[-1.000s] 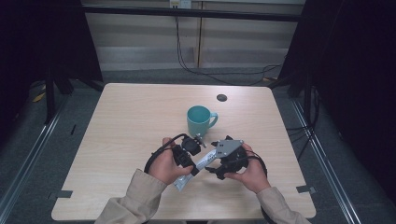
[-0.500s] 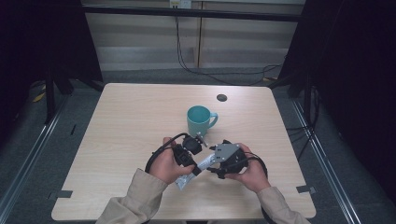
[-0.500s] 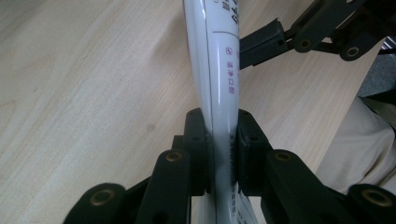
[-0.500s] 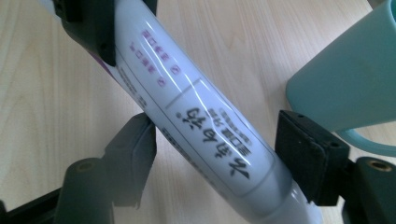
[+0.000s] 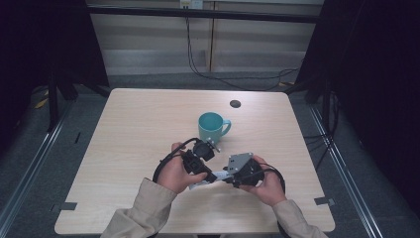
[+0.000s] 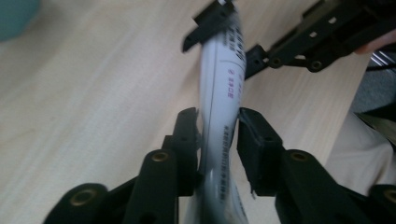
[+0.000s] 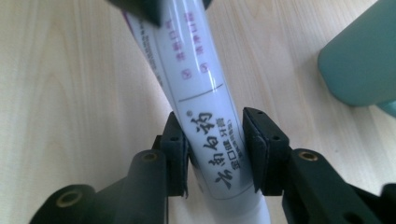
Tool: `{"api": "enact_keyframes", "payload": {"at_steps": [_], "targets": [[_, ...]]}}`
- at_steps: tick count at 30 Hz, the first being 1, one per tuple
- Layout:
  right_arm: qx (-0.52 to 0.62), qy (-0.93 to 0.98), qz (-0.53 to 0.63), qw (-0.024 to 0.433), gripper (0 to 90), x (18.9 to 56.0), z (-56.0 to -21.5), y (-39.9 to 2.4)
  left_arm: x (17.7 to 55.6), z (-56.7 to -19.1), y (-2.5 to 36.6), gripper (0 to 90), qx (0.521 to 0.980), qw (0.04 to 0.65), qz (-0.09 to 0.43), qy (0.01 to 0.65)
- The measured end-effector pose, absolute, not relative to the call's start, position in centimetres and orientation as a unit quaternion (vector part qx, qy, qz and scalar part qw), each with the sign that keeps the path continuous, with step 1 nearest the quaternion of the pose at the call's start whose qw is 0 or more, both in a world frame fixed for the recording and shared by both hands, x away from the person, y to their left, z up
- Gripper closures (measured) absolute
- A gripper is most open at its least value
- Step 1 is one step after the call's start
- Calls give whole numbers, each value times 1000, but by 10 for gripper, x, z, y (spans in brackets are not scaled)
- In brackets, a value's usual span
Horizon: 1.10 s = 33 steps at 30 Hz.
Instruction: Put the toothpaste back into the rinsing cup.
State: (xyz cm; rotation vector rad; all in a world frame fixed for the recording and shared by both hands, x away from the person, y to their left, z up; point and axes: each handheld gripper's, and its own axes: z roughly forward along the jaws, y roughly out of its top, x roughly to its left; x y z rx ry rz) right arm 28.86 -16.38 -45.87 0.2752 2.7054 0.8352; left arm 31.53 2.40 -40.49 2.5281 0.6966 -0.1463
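Item: tube [image 7: 205, 126], soft, light, glossy, slippery, dentable. Right gripper [image 7: 215, 144] closing, clamping printed end; left gripper [image 6: 219, 140] easing open, pads touching mid-body. Take hold at flat sides.

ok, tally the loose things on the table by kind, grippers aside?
Mug, teal: 1
Toothpaste tube, white: 1
Total: 2
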Motion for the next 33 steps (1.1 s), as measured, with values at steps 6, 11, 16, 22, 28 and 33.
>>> {"api": "enact_keyframes", "payload": {"at_steps": [6,11,16,22,28,33], "targets": [[131,940,284,134,653,291,-460,-175,320,-393,37,485,918,288,-41,269],[157,936,288,129,656,293,-458,-184,324,-385,45,413,911,305,-32,276],[181,931,289,130,659,296,-456,-194,327,-378,56,369,896,331,-22,295],[207,924,294,129,659,299,-452,-206,328,-376,65,355,894,334,-24,298],[231,917,298,129,660,304,-452,-216,328,-379,68,335,892,336,-28,301],[244,911,305,132,660,306,-450,-217,328,-388,65,326,889,342,-42,302]]}}
